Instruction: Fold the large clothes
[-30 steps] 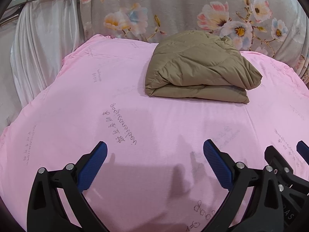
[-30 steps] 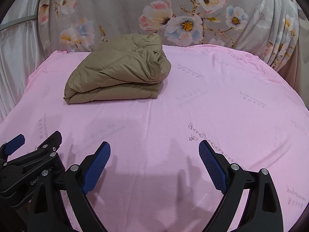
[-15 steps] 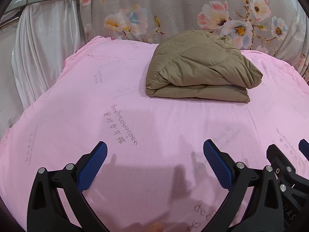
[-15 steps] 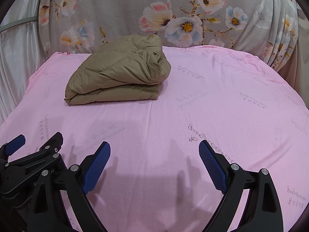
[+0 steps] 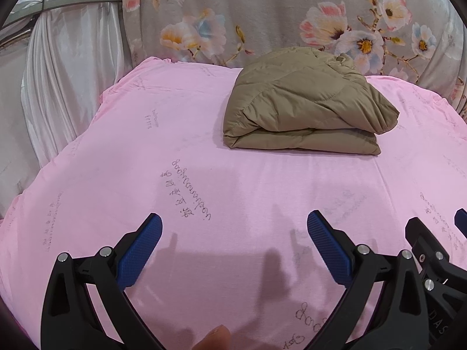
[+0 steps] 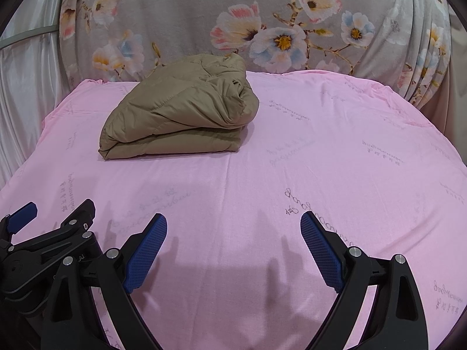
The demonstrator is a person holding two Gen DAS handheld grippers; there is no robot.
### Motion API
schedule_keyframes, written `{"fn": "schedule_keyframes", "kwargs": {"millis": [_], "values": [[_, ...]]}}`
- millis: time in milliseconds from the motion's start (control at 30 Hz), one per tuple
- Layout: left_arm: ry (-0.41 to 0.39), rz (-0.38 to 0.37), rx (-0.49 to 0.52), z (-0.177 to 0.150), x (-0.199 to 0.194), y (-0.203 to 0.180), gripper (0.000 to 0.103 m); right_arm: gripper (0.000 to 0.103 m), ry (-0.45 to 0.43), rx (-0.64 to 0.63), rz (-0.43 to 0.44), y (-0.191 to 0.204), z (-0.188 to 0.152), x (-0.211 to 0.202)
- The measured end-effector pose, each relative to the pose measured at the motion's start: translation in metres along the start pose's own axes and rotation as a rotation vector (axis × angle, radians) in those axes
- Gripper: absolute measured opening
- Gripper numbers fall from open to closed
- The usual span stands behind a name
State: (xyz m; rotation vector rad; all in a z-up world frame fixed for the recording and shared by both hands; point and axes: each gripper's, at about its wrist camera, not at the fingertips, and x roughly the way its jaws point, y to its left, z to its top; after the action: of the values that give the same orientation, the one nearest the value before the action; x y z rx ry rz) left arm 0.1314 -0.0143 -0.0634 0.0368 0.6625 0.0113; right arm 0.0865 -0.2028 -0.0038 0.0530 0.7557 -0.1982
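Observation:
A tan quilted jacket [image 5: 306, 102] [image 6: 181, 116] lies folded into a thick bundle at the far side of a pink sheet [image 5: 204, 151] [image 6: 321, 160]. My left gripper [image 5: 233, 227] hovers open over the near part of the sheet, well short of the jacket, with nothing between its blue pads. Beside it, my right gripper [image 6: 233, 227] is open and empty too. Each gripper shows at the edge of the other's view: the right one at the left wrist view's lower right, the left one at the right wrist view's lower left.
A grey floral cloth [image 5: 277, 14] [image 6: 262, 29] hangs behind the far edge of the sheet. White satin drapes [image 5: 58, 73] and a metal rail [image 5: 73, 1] stand at the left. A fingertip [image 5: 216, 338] shows at the bottom of the left wrist view.
Both grippers have drawn back and slightly upward from the jacket, which sits a little lower in view. A fingertip has come into the bottom of the left wrist view.

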Motion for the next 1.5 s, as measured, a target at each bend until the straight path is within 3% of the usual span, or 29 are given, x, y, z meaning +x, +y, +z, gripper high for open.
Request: {"fn": "schedule_keyframes", "kwargs": {"millis": [1500], "values": [[-0.003,0.005,0.008,-0.0008,-0.0002,-0.0016,0.097,0.091,-0.001,0.001,0.0,0.0001,-0.001,0.0001]]}}
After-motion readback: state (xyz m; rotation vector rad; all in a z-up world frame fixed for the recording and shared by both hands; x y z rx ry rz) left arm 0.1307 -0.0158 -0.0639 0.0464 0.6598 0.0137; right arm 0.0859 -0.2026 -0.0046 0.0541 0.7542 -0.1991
